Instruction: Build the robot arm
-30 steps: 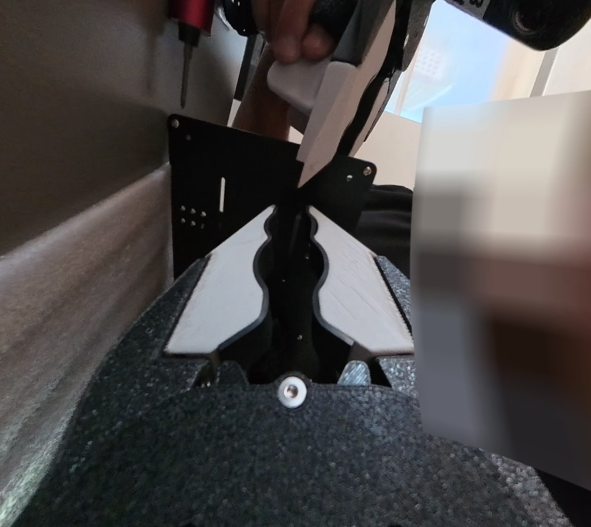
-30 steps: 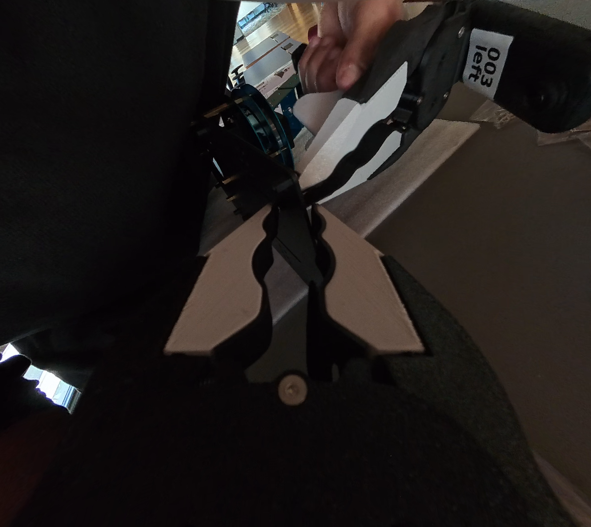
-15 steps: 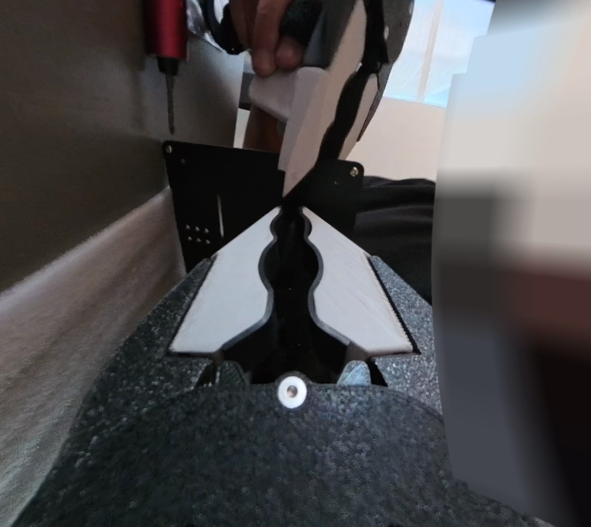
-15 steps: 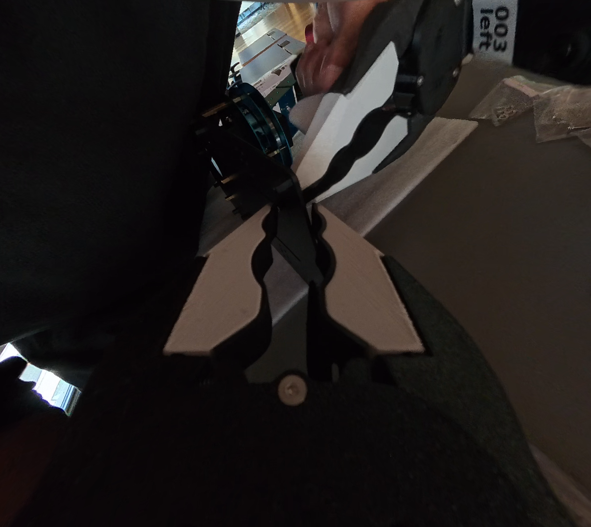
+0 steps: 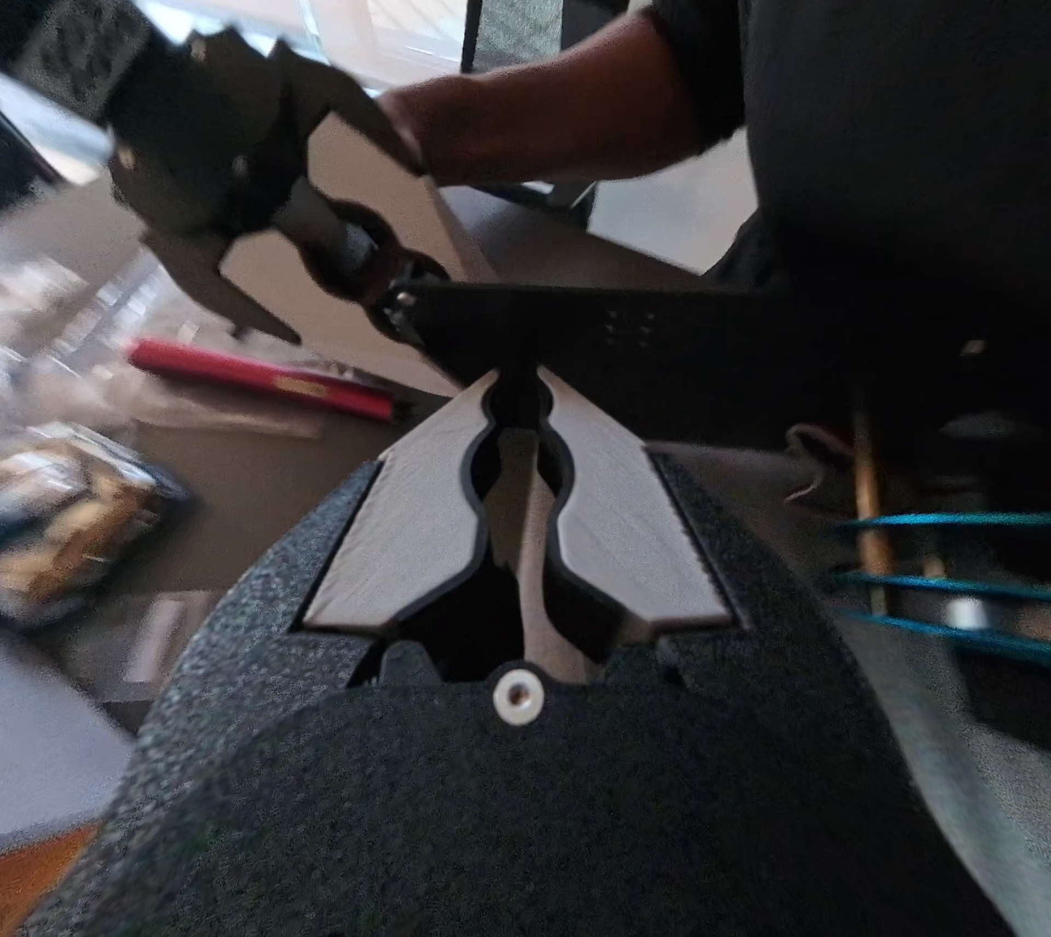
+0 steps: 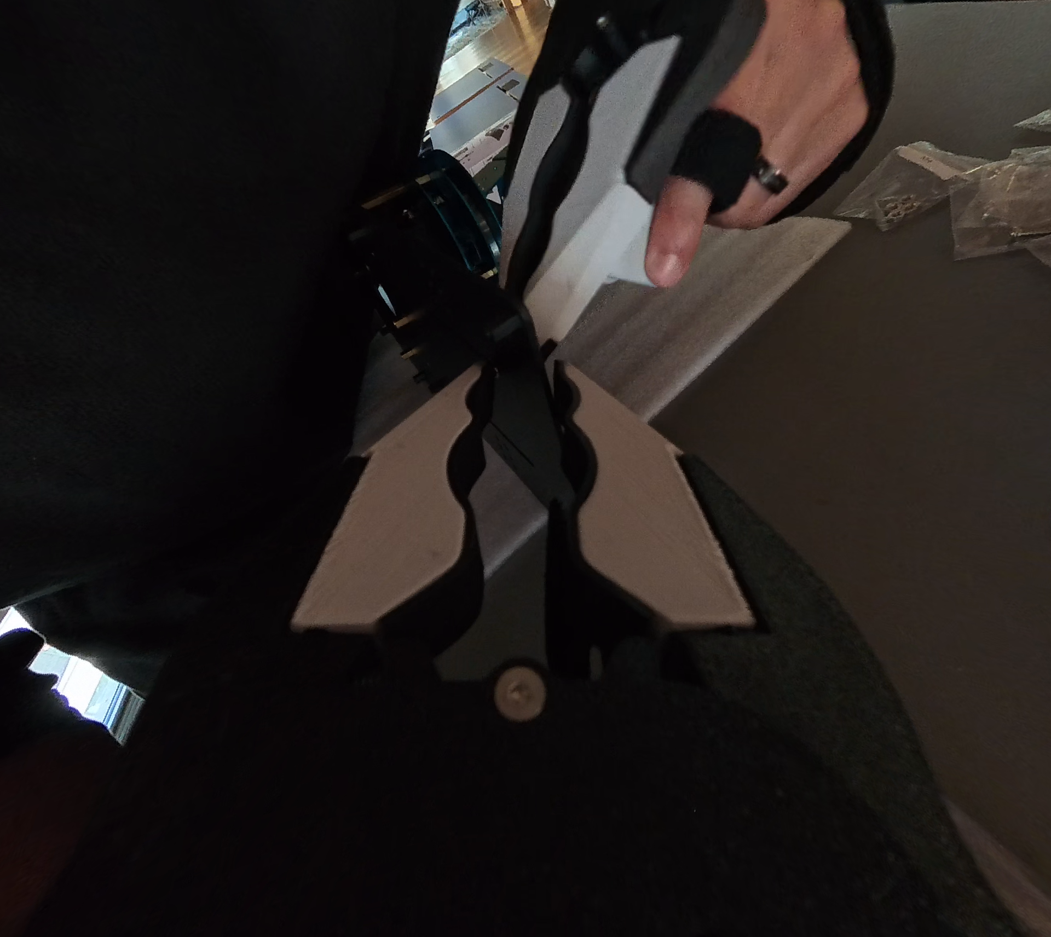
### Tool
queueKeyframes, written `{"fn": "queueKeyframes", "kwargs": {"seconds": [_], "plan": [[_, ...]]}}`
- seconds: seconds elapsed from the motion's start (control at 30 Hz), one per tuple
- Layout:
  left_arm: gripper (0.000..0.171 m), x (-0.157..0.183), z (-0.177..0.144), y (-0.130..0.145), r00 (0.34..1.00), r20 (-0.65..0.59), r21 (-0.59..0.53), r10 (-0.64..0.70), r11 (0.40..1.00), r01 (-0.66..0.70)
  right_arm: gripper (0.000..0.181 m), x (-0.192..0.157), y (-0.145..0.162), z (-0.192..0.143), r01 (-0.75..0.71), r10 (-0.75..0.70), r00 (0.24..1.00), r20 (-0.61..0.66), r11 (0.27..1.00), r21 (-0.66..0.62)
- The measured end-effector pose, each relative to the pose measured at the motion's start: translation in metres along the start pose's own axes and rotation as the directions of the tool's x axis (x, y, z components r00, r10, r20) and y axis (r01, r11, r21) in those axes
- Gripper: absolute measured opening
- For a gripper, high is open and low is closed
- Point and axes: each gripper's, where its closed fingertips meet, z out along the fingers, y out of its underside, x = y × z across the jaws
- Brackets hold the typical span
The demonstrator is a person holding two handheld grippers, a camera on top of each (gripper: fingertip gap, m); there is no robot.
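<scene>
Between both fingers [image 5: 518, 380] [image 6: 518, 369]: black plate [image 5: 711, 335] clamped | plate turned level since earlier

The left hand-held gripper [image 5: 518, 386], with pale grey fingers on a black textured body, has its tips pinched together on the edge of a flat black perforated plate [image 5: 682, 335]. The right hand-held gripper [image 6: 520, 375] clamps the same plate's corner, jaws nearly closed. A bare forearm [image 5: 569, 125] reaches across. A hand [image 6: 796, 102] wearing a ring grips the left gripper's handle.
</scene>
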Motion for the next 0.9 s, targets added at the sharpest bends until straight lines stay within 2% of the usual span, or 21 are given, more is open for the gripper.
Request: {"fn": "queueKeyframes", "kwargs": {"seconds": [0.07, 0.13, 0.23, 0.3, 0.33, 0.37, 0.4, 0.47, 0.5, 0.53, 0.57, 0.6, 0.63, 0.7, 0.77, 0.9], "plan": [[0.003, -0.001, 0.000, 0.001, 0.974, 0.058, -0.044, 0.220, 0.975, -0.218, 0.020, 0.000, 0.000, 0.000, -0.001, 0.001, 1.000, 0.005, 1.000, 0.002], [0.004, -0.002, 0.001, 0.002, 0.914, 0.094, -0.080, 0.395, 0.918, -0.389, 0.020, 0.000, 0.000, 0.000, 0.000, 0.000, 1.000, 0.008, 1.000, 0.001], [0.002, -0.004, 0.001, 0.002, 0.723, 0.134, -0.160, 0.678, 0.735, -0.659, 0.019, 0.000, 0.000, 0.000, 0.000, 0.000, 1.000, 0.010, 1.000, 0.001], [0.004, -0.005, 0.001, 0.002, 0.626, 0.152, -0.190, 0.765, 0.644, -0.741, 0.019, 0.000, 0.000, 0.000, -0.001, 0.001, 1.000, 0.008, 1.000, 0.002], [0.005, -0.006, 0.001, 0.002, 0.626, 0.161, -0.195, 0.763, 0.646, -0.738, 0.020, 0.000, 0.000, 0.000, -0.001, 0.001, 1.000, 0.007, 1.000, 0.002], [0.005, -0.006, 0.001, 0.002, 0.672, 0.162, -0.191, 0.723, 0.691, -0.698, 0.020, 0.000, 0.000, 0.000, -0.002, 0.002, 1.000, 0.005, 1.000, 0.001], [0.005, -0.006, 0.000, 0.002, 0.748, 0.153, -0.180, 0.645, 0.763, -0.621, 0.020, 0.000, 0.000, 0.000, -0.002, 0.002, 1.000, 0.005, 1.000, 0.000], [0.005, -0.004, -0.004, 0.004, 0.912, 0.127, -0.128, 0.390, 0.918, -0.375, 0.019, 0.000, 0.000, 0.000, -0.002, 0.002, 1.000, 0.008, 1.000, -0.002], [0.006, -0.003, -0.007, 0.005, 0.971, 0.109, -0.090, 0.213, 0.975, -0.204, 0.019, 0.000, 0.000, 0.000, -0.002, 0.002, 1.000, 0.009, 1.000, -0.003], [0.008, -0.002, -0.011, 0.007, 0.996, 0.086, -0.053, 0.002, 0.999, 0.002, 0.019, 0.000, 0.000, 0.000, -0.002, 0.002, 1.000, 0.009, 1.000, -0.003], [0.010, -0.002, -0.013, 0.008, 0.971, 0.055, -0.008, -0.234, 0.972, 0.234, 0.019, 0.000, 0.000, 0.000, -0.002, 0.002, 1.000, 0.009, 1.000, -0.002], [0.013, -0.002, -0.015, 0.010, 0.887, 0.004, 0.028, -0.462, 0.887, 0.462, 0.019, 0.000, 0.000, 0.000, -0.003, 0.003, 1.000, 0.010, 1.000, -0.002], [0.020, -0.003, -0.015, 0.013, 0.756, -0.048, 0.040, -0.653, 0.755, 0.654, 0.019, 0.000, 0.000, 0.000, -0.002, 0.002, 1.000, 0.011, 1.000, -0.003], [0.023, -0.006, -0.015, 0.017, 0.441, -0.138, 0.031, -0.887, 0.441, 0.897, 0.019, 0.000, 0.000, 0.000, -0.002, 0.002, 1.000, 0.012, 1.000, -0.006], [0.024, -0.010, -0.014, 0.015, 0.173, -0.203, 0.014, -0.964, 0.174, 0.985, 0.019, 0.000, 0.000, 0.000, -0.002, 0.002, 1.000, 0.013, 1.000, -0.007], [0.023, -0.003, -0.005, 0.002, -0.219, -0.309, -0.117, -0.926, -0.191, 0.975, 0.019, 0.000, 0.000, 0.000, -0.002, 0.002, 1.000, 0.016, 1.000, -0.005]]}}
